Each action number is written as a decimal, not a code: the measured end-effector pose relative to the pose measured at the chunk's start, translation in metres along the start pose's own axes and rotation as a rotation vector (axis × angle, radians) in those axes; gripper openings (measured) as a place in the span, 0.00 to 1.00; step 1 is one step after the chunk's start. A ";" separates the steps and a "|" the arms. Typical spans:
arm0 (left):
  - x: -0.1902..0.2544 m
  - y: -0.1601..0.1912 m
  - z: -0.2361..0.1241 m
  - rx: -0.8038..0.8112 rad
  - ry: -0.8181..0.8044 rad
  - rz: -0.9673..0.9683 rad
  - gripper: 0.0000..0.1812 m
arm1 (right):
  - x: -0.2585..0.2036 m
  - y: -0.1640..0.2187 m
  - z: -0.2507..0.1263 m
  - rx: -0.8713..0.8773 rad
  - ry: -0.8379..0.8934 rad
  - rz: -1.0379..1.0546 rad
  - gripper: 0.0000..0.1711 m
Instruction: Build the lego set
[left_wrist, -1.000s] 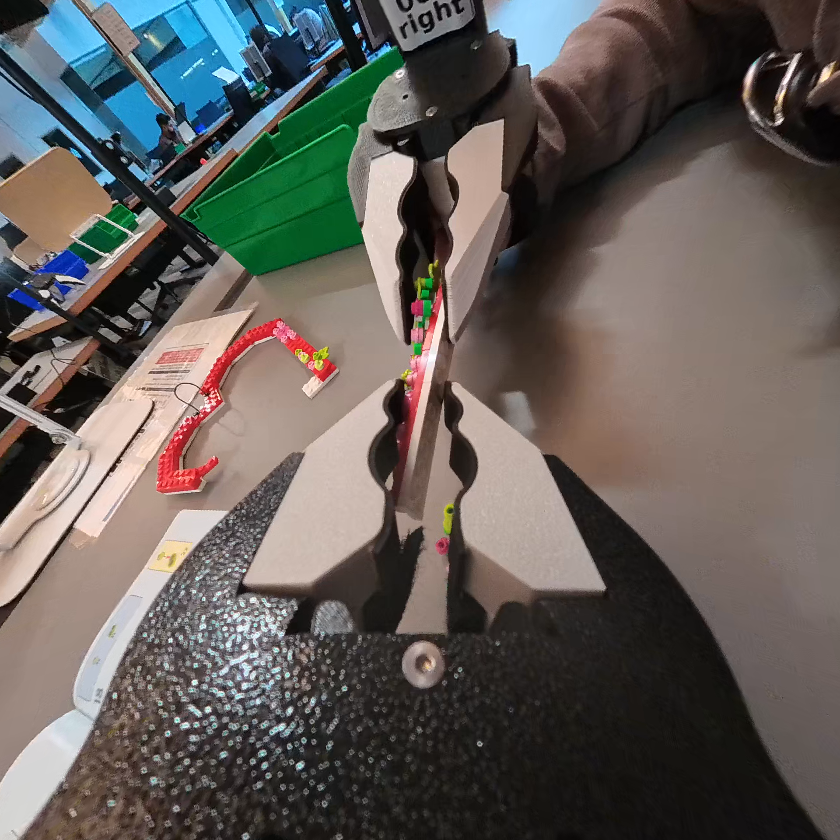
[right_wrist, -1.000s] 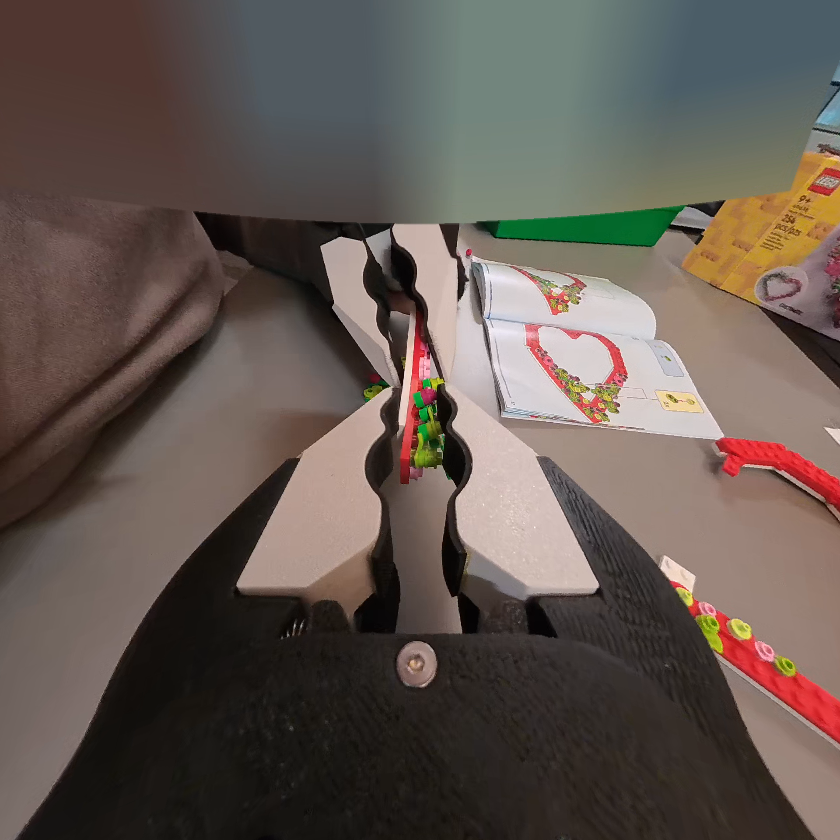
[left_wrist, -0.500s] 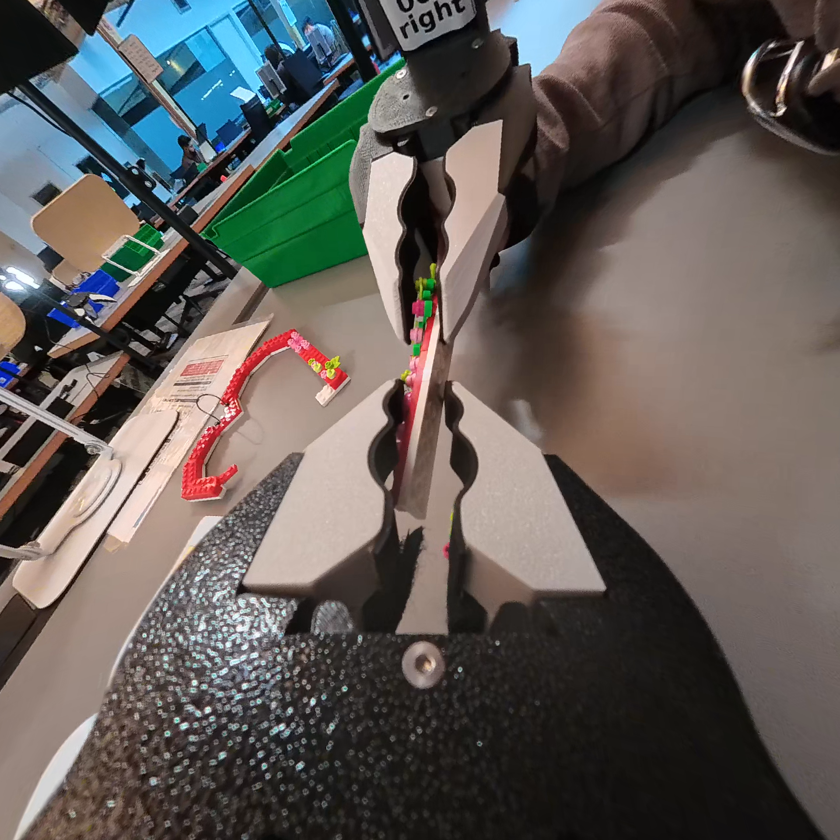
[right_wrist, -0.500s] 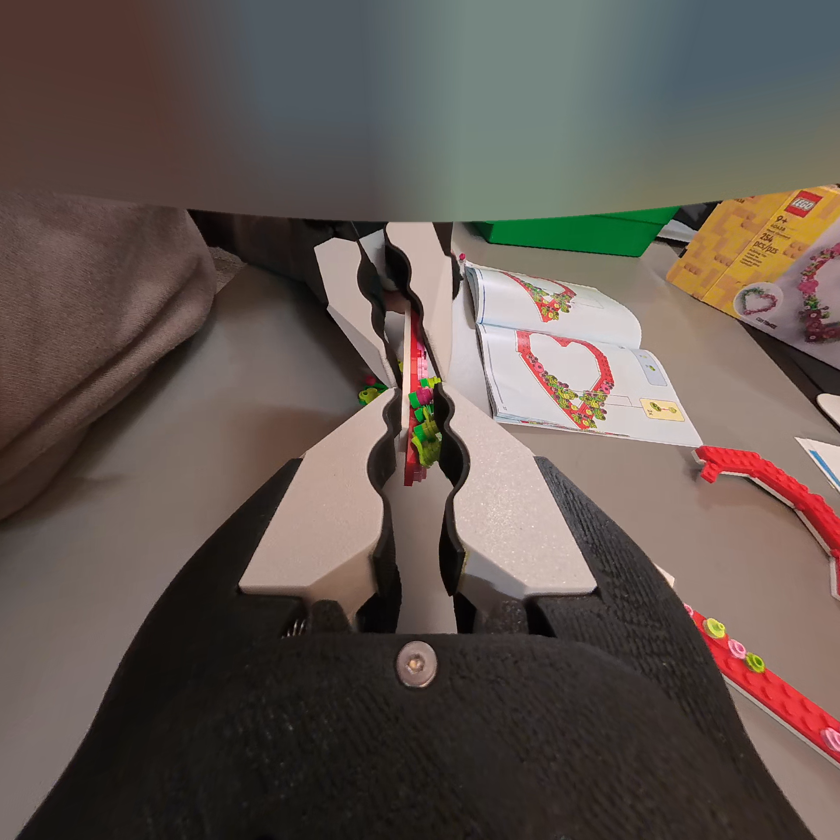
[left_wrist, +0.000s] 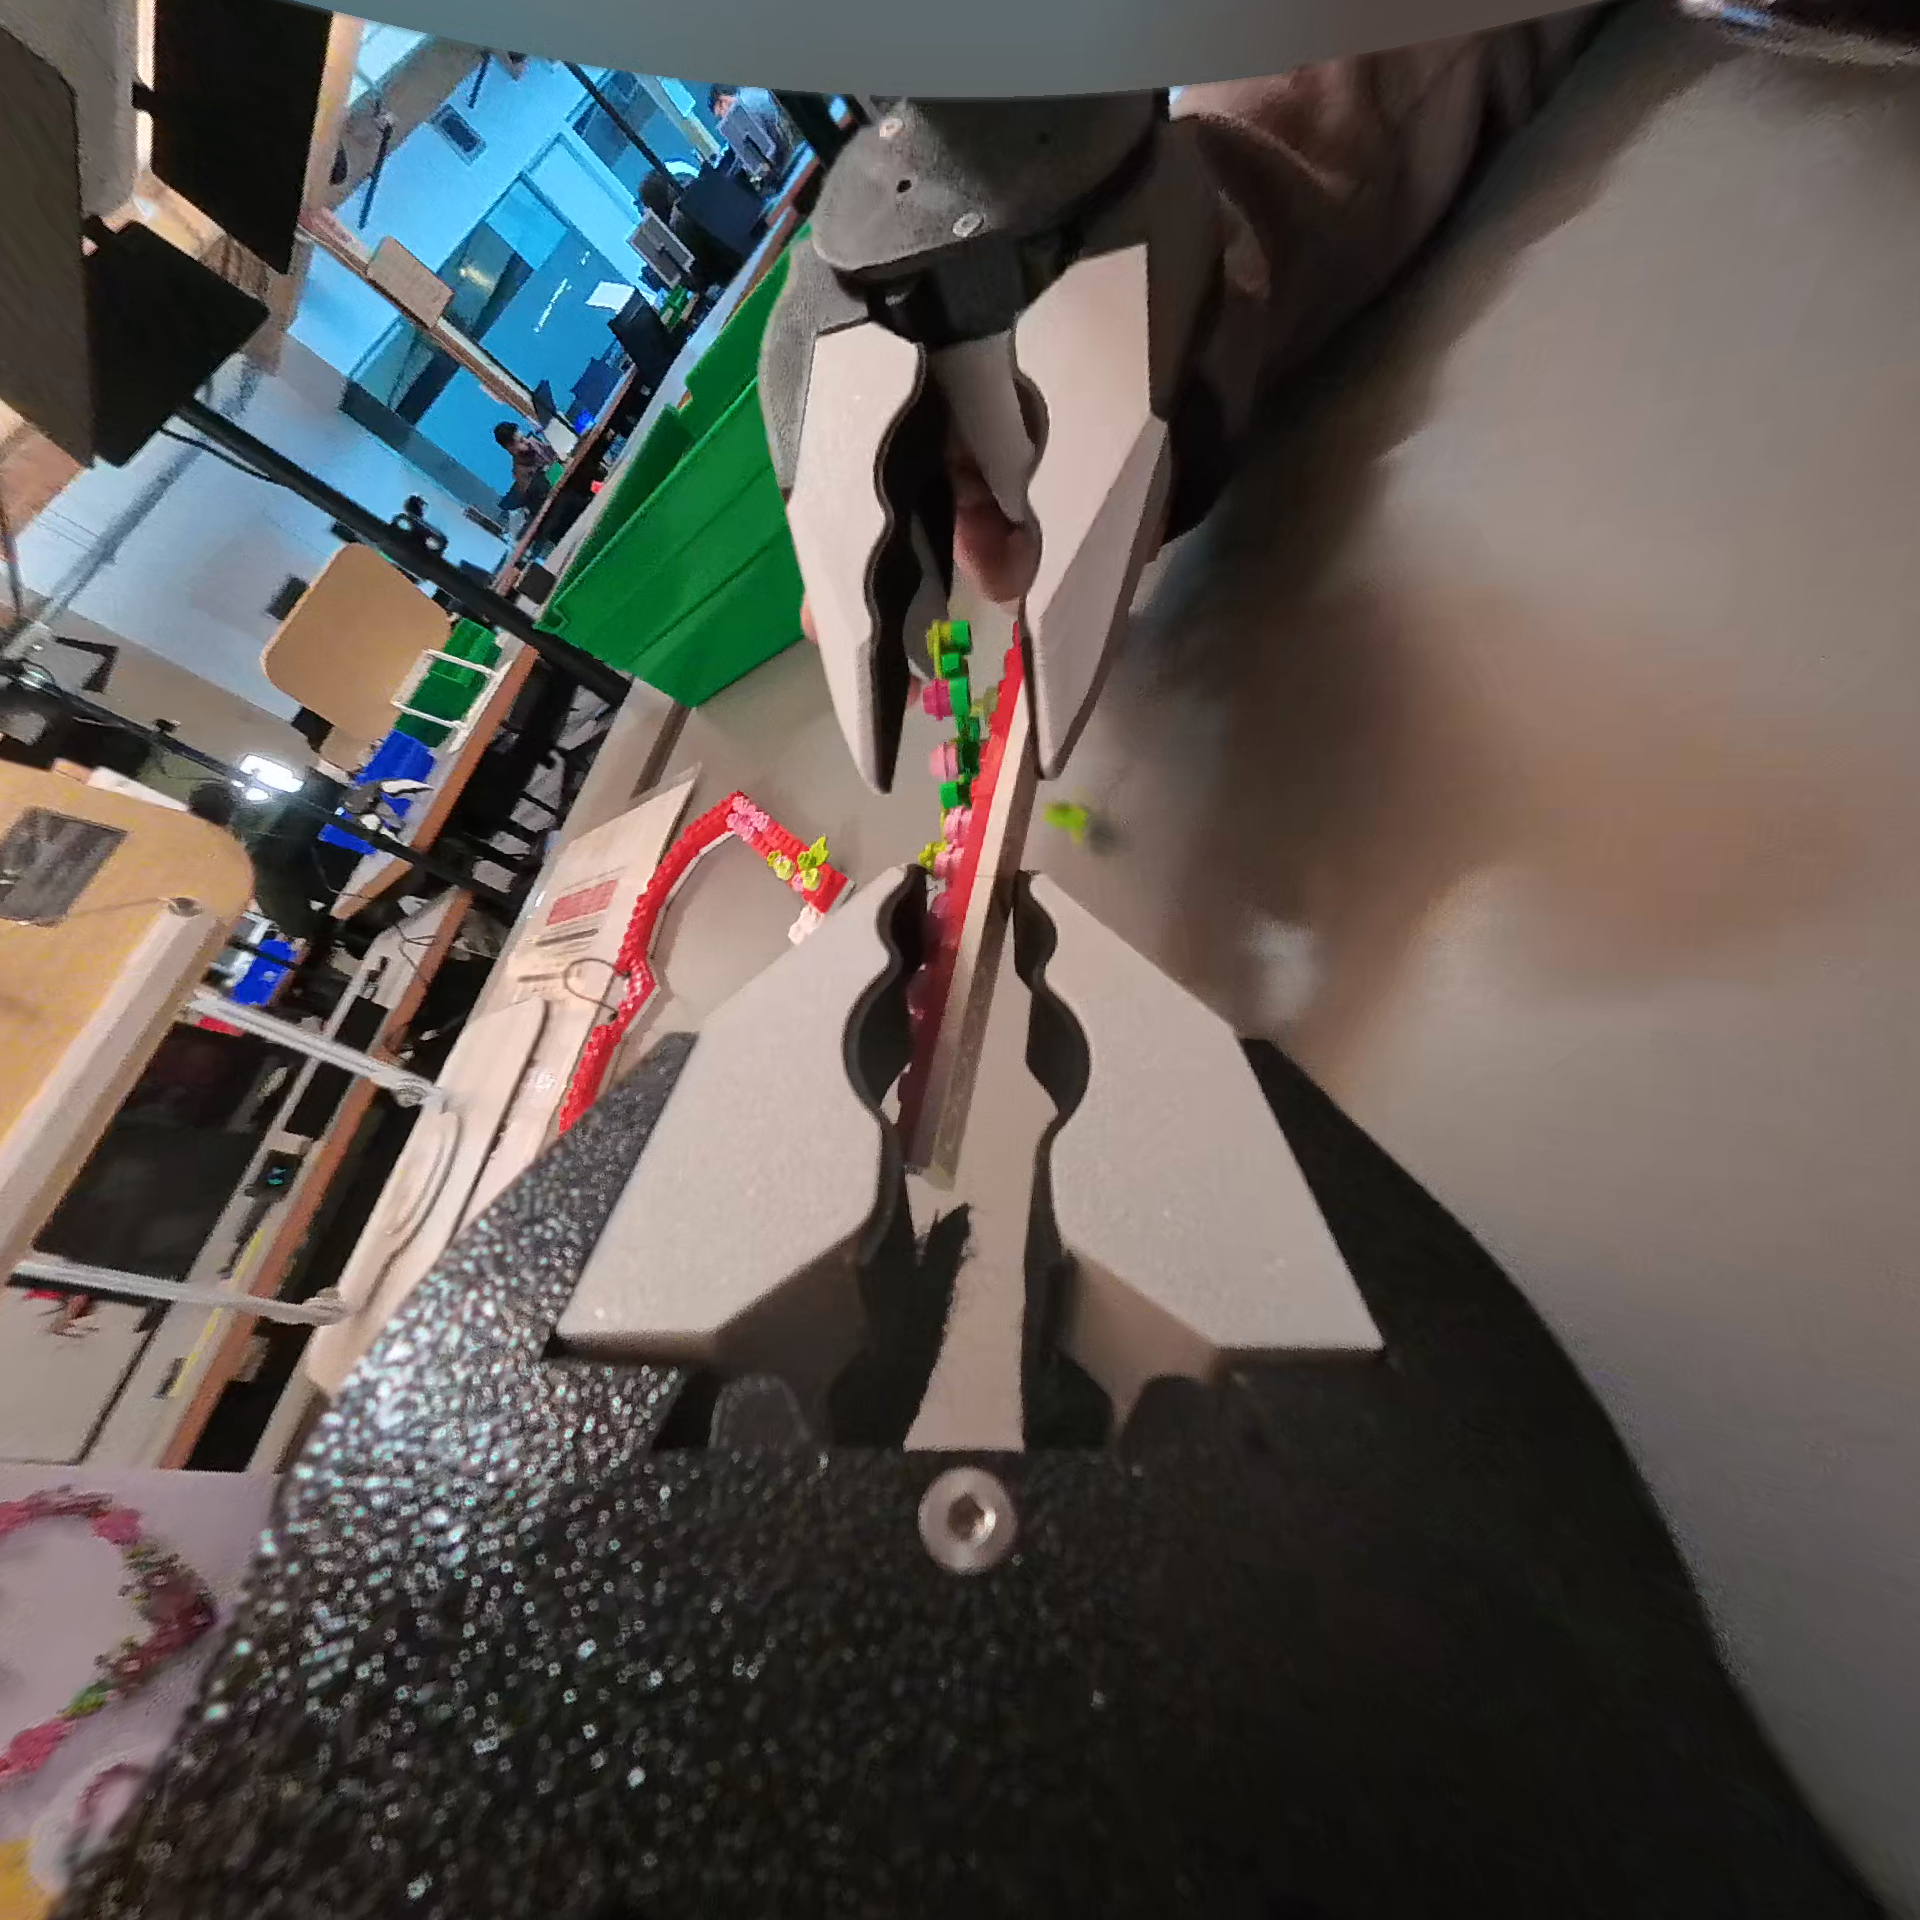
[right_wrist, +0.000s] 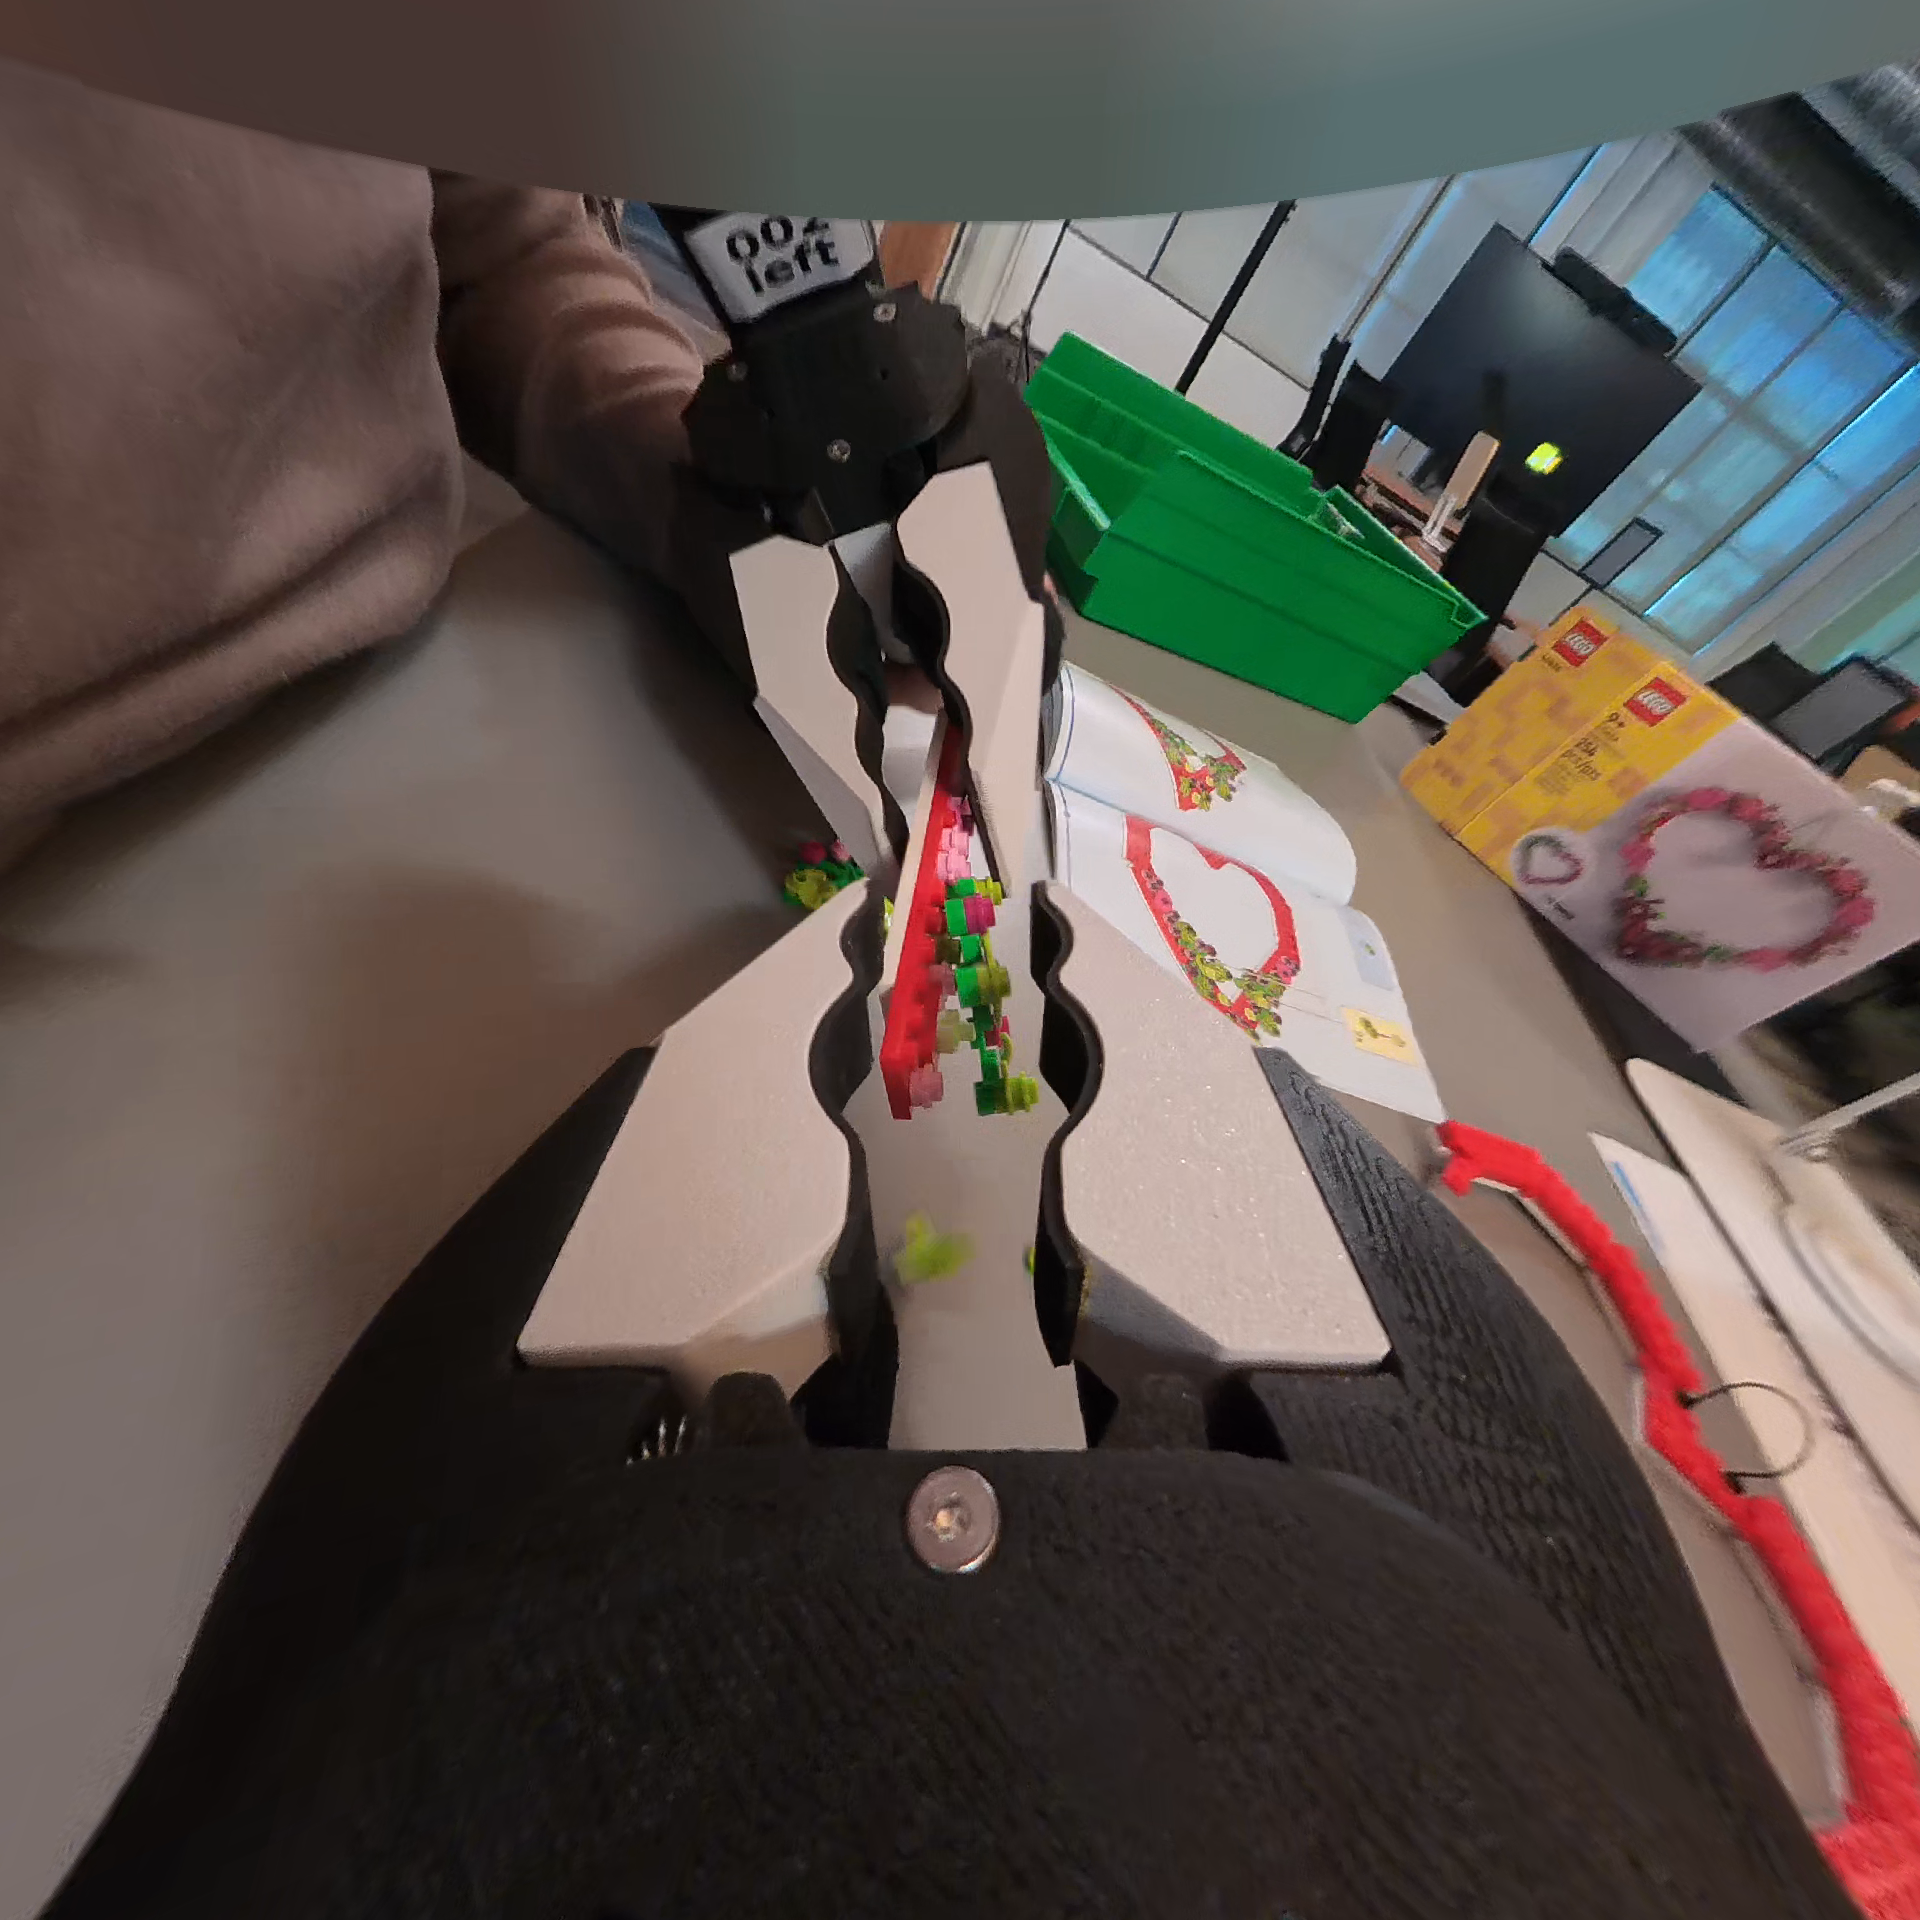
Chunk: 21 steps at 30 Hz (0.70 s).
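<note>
The red lego strip (right_wrist: 920, 966) is held edge-on above the counter (left_wrist: 1558, 935), its long axis running 12 to 6 between both grippers. The left gripper (left_wrist: 966, 909) pinches the strip's near end; the right gripper (right_wrist: 951, 914) stands open around the far end, flower studs (right_wrist: 982, 997) facing 3 o'clock in its own view.

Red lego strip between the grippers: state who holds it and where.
The left gripper clamps the red lego strip by one end. The right gripper is open around the other end, not gripping.

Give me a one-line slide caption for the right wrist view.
Red lego strip with flower studs held by the left gripper between the open right gripper, instruction booklet beside.
</note>
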<state>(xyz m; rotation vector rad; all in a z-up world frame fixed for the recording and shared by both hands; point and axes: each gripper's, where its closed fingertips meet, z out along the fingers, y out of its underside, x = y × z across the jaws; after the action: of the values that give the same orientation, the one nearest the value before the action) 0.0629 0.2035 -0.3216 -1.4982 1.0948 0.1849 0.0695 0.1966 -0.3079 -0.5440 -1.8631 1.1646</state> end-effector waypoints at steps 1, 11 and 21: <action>0.001 0.000 0.000 -0.005 -0.003 0.017 0.07 | -0.001 0.001 0.001 -0.009 0.000 -0.017 0.15; 0.005 0.000 0.001 -0.017 -0.018 0.138 0.07 | -0.003 -0.008 -0.011 0.074 0.037 -0.206 0.22; -0.007 0.007 0.001 -0.051 -0.154 0.313 0.07 | -0.005 -0.006 -0.019 0.133 0.096 -0.371 0.24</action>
<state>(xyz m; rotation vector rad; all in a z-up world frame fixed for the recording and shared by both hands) 0.0540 0.2089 -0.3220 -1.3263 1.2011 0.5401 0.0886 0.1994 -0.3011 -0.1662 -1.7000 0.9852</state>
